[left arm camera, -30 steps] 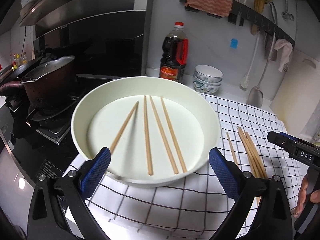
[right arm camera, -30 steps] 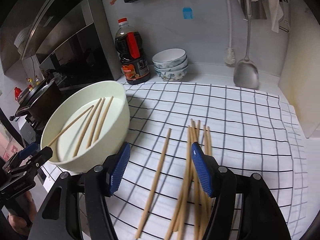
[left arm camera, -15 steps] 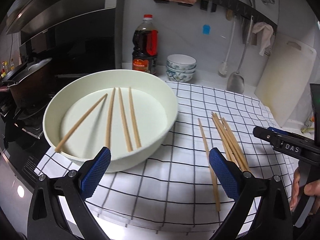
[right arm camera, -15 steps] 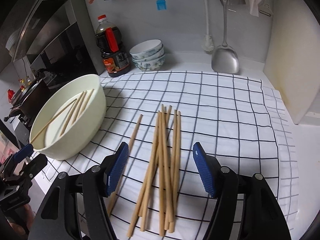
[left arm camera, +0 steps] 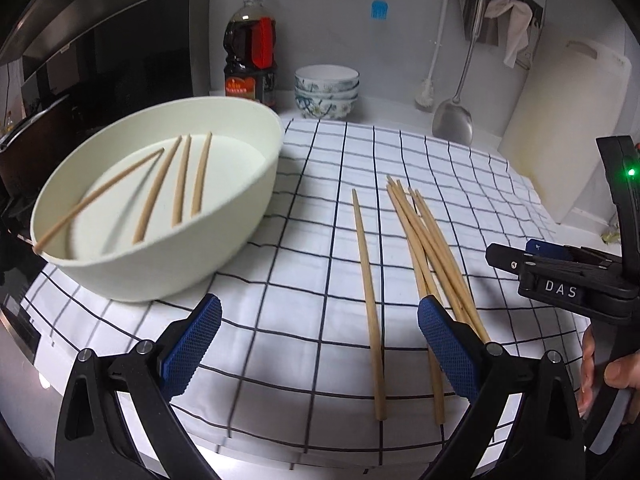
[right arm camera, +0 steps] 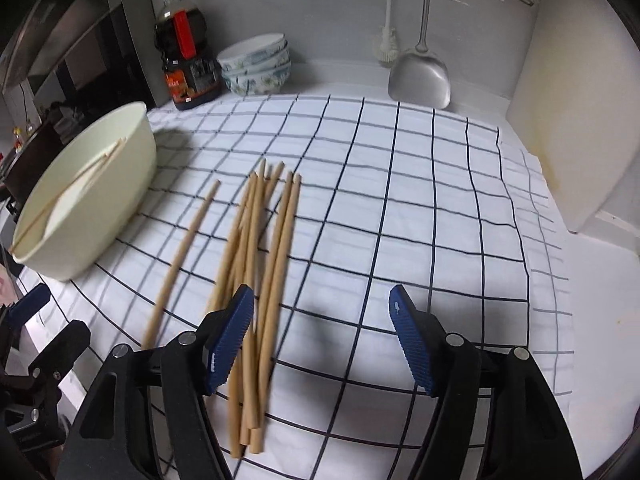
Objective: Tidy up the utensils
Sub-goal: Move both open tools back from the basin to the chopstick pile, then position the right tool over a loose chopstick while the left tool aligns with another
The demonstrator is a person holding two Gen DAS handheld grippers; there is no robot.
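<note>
Left wrist view: left gripper (left arm camera: 319, 343) spread wide and gripping nothing, above the checked cloth (left arm camera: 308, 240).
Between its blue pads (left arm camera: 194, 344), bare cloth and a single chopstick (left arm camera: 367, 284); just right of that, a loose chopstick bundle (left arm camera: 430, 244) running under the right pad. Cream bowl (left arm camera: 224, 236) to the left with four chopsticks (left arm camera: 176, 188) inside. Right gripper (left arm camera: 560, 276) at the right edge, state impossible to tell from here.

Right wrist view: right gripper (right arm camera: 322, 338) wide apart, empty.
Chopstick bundle (right arm camera: 260, 248) passing beneath the left pad (right arm camera: 230, 340); single chopstick (right arm camera: 180, 260) lying apart between bundle and bowl (right arm camera: 116, 208). Oil bottle (right arm camera: 186, 52), stacked bowls (right arm camera: 258, 66) and a spatula (right arm camera: 420, 76) along the back wall.
</note>
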